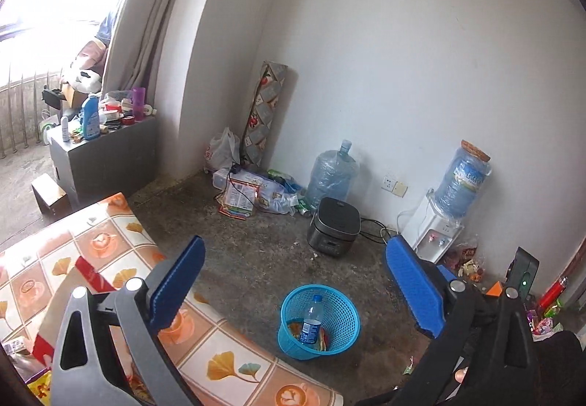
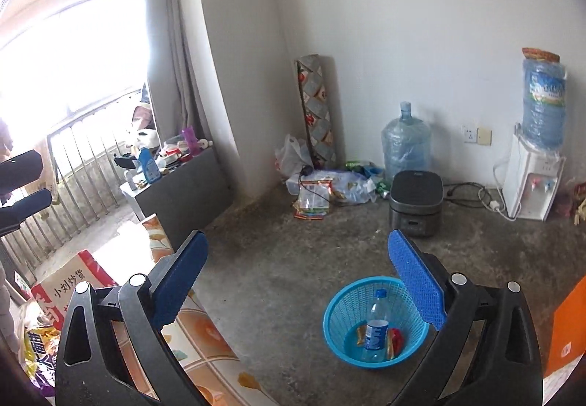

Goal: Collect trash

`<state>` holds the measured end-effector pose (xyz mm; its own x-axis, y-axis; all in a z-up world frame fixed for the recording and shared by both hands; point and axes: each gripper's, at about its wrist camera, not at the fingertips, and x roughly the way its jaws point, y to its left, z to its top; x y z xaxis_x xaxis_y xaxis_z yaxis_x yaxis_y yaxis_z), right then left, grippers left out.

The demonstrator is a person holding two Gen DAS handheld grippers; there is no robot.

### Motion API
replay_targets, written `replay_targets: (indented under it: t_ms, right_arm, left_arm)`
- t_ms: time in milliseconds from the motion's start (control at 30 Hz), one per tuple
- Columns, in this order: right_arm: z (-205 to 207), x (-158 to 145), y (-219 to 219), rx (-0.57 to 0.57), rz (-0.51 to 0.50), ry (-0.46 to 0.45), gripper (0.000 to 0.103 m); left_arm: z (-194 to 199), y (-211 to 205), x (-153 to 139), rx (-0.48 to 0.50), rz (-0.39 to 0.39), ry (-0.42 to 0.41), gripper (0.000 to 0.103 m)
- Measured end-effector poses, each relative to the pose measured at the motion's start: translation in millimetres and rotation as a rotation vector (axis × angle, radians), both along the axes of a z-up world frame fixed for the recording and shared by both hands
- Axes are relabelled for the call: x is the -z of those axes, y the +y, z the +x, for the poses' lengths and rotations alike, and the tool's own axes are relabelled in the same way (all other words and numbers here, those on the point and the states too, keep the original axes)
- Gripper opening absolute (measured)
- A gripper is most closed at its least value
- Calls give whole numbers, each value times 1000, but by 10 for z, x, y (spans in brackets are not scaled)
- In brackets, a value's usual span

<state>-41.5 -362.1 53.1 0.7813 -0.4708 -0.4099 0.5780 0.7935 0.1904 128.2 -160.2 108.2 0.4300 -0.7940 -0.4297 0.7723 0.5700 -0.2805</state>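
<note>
Both grippers are held above the bare concrete floor [image 1: 256, 259], angled down toward a round blue plastic mesh basket [image 1: 342, 310] that stands on the floor just off the edge of a table covered in an orange-and-cream tiled cloth [image 1: 227, 365]. Left gripper [image 1: 293, 292]: the two blue ribbed fingers [image 1: 175, 281] are spread to their full width with nothing between them and nothing in their grasp; in this view the basket appears low in the gap between the fingers, well beyond their tips and touching neither. Right gripper [image 2: 296, 281]: likewise spread wide and empty; here the basket [image 2: 340, 318] appears under the right-hand finger [image 2: 415, 281], which overlaps its far rim in the picture, though the basket sits well below on the floor. Inside the basket, a clear plastic bottle with a blue label and blue cap [image 2: 376, 327] stands tilted against the wall, with a few orange and red wrappers [image 2: 395, 338] lying at its foot on the basket's bottom. More litter [image 1: 256, 192], packets and bags, lies heaped in the far corner by the white wall, beside a large clear water jug [image 1: 331, 173] and a dark rice cooker [image 1: 335, 226]. A white water dispenser [image 1: 434, 234] stands further right.
</note>
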Motion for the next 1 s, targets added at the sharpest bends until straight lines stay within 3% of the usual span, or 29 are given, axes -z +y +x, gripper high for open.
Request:
replay_targets:
  t_ms: [233,367,533,667,833,1000]
  right_arm:
    - [78,-148,221,-100,20,-53,95]
    - [158,-210,377,-151,27,-58,95]
    - [200,-262,551,-216,39,-55,94]
    - [260,-257,638,-274,66,-51,94]
    - [454,-199,814,-366,137,-31,93]
    - [689,-124,1009,-457,210,5,88]
  left_arm:
    - [2,815,-121,-102,-59,-5,97]
    - [7,1171,-67,-152,-50,-14,97]
    - [18,1538,35,-227,16,-41,97]
    - [1,1994,44,-320,-6,-52,97]
    - [-8,2458,105,-416,-64,3,97]
    - [41,2683,209,-438,-92,57,95]
